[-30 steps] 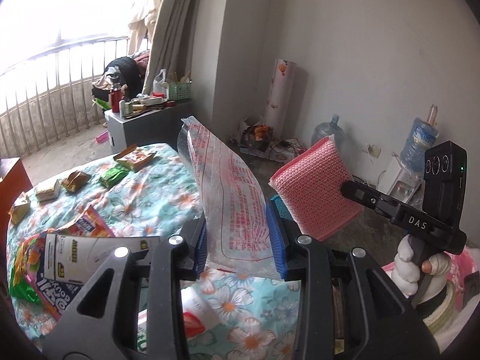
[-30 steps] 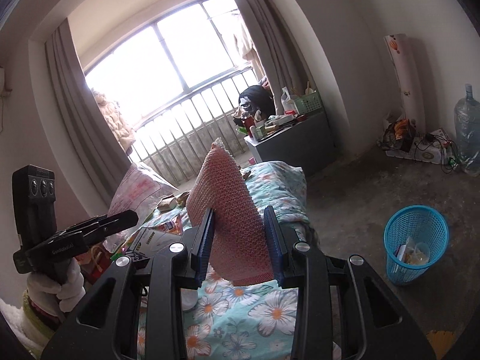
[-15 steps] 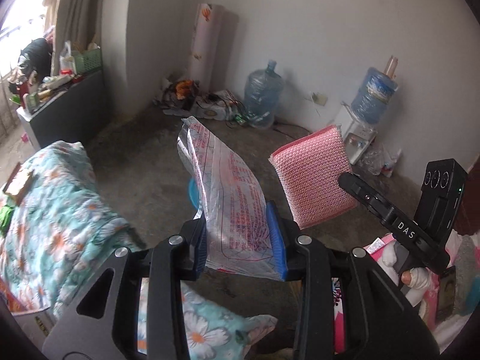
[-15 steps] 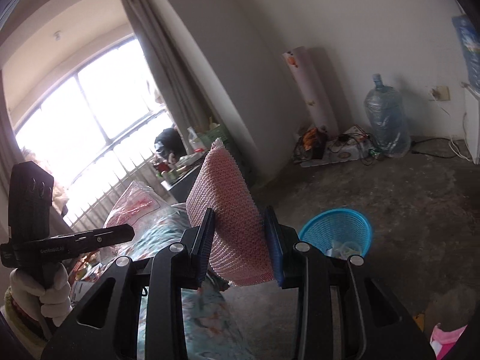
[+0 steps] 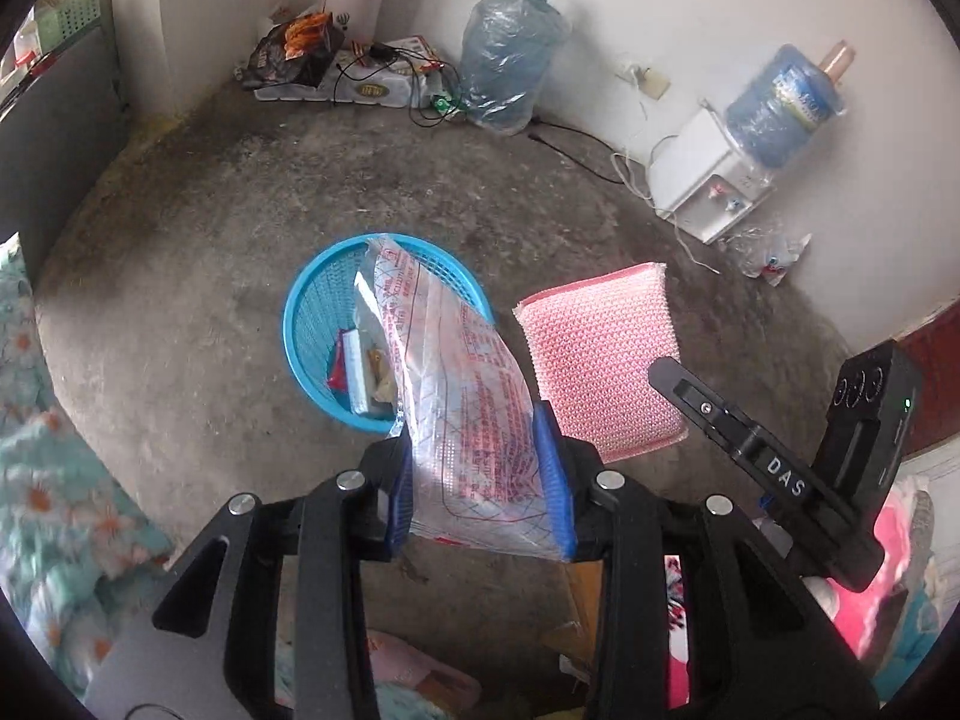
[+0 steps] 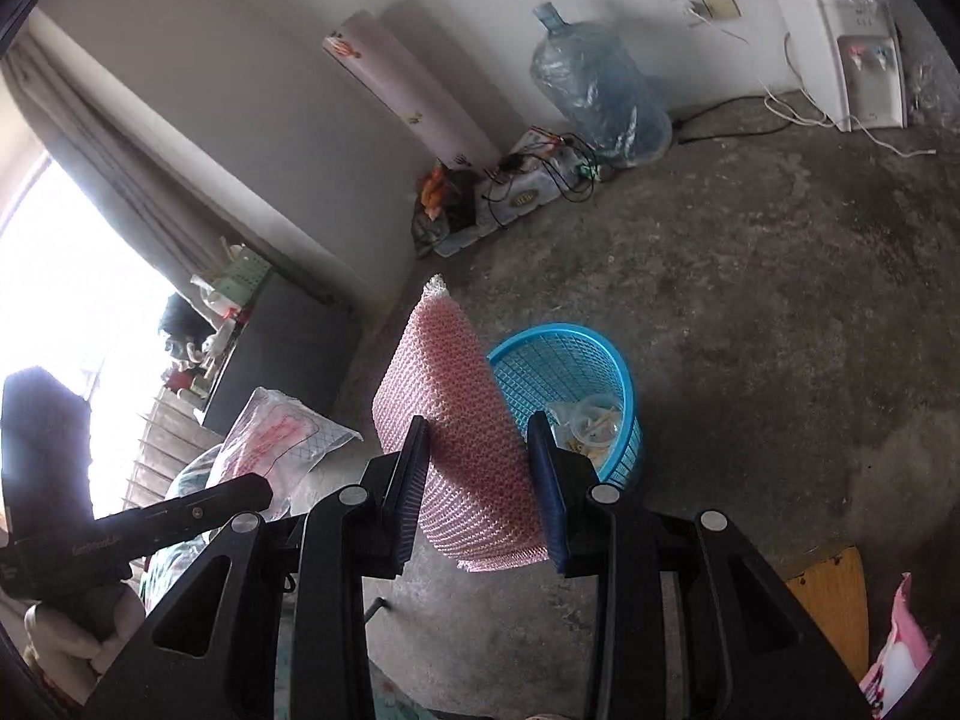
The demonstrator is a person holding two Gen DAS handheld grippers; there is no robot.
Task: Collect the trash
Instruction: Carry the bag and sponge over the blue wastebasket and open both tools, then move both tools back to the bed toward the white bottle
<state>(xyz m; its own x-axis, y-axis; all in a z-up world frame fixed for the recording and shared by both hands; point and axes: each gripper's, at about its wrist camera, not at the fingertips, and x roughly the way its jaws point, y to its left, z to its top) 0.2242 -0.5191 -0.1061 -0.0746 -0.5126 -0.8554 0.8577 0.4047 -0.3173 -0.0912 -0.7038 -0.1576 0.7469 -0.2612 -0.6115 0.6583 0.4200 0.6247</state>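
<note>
My left gripper (image 5: 477, 462) is shut on a clear plastic bag with red print (image 5: 456, 402), held above the floor just in front of a blue mesh waste basket (image 5: 312, 324) that holds some wrappers. To the bag's right hangs a pink knitted sponge pad (image 5: 600, 354). In the right wrist view my right gripper (image 6: 480, 468) is shut on that pink pad (image 6: 450, 396), with the blue basket (image 6: 606, 360) right behind it. The plastic bag (image 6: 276, 432) and the left gripper's body show at the lower left there.
Bare concrete floor surrounds the basket. Along the wall stand a large water bottle (image 5: 510, 54), a white water dispenser (image 5: 708, 180), cables and a pile of clutter (image 5: 336, 72). A floral bedcover (image 5: 48, 468) lies at the left; a dark cabinet (image 6: 270, 348) stands by the window.
Both grippers swung away from the bed, tilted down and dropped toward the floor. The blue basket now lies right under the held bag and pad. Both grips are unchanged.
</note>
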